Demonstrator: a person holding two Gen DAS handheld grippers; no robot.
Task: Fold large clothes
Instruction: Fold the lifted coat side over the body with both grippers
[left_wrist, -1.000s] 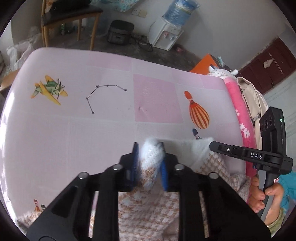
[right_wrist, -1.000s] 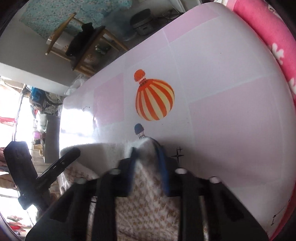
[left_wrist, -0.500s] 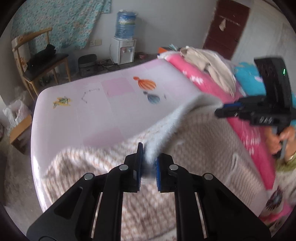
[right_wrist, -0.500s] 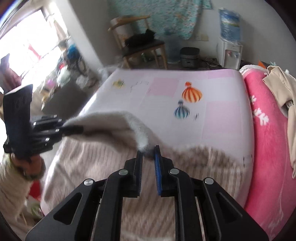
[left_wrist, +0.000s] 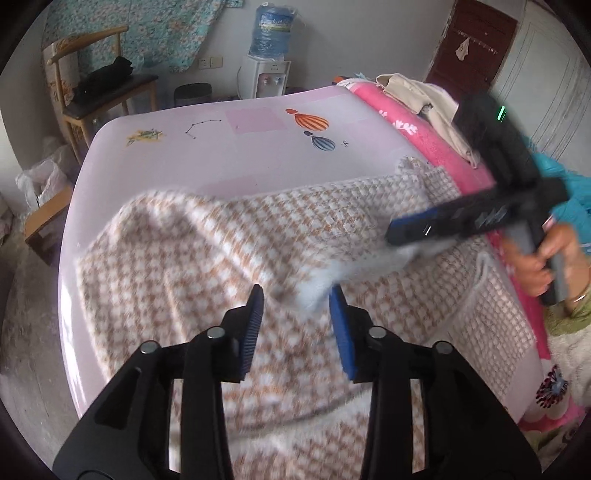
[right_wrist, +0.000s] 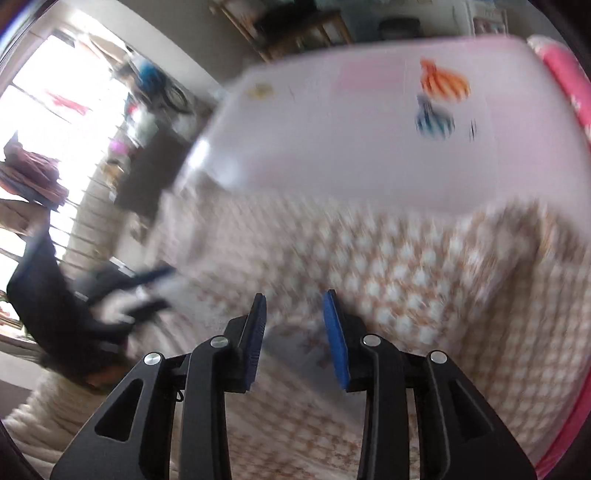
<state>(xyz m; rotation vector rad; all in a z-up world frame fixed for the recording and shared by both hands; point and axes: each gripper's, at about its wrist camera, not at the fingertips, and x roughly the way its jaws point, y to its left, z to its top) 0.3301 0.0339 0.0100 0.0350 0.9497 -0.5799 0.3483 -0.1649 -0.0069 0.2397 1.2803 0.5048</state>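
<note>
A large orange-and-white houndstooth garment (left_wrist: 207, 251) with a white fleecy lining lies folded over on the pink printed sheet (left_wrist: 258, 155). My left gripper (left_wrist: 297, 306) hovers just above it and its jaws are opening. The garment's white edge (left_wrist: 314, 291) sags between the tips, close to the right pad, and is not pinched. In the blurred right wrist view my right gripper (right_wrist: 295, 306) is also opening over the garment (right_wrist: 399, 280), with nothing clamped. The right gripper (left_wrist: 397, 236) shows at the right of the left wrist view, held by a hand (left_wrist: 546, 258). The left gripper (right_wrist: 147, 288) shows as a smear.
A pink floral blanket (left_wrist: 424, 147) runs along the sheet's right side, with a beige garment (left_wrist: 417, 92) piled on it. Beyond the far edge stand a wooden chair (left_wrist: 99, 96) and a water dispenser (left_wrist: 264, 74). A bright window (right_wrist: 55, 110) is on the left.
Both grippers carried the garment's far edge back toward me, folding it over itself. Their jaws, shut on that edge before, now stand apart and the edge is slipping free.
</note>
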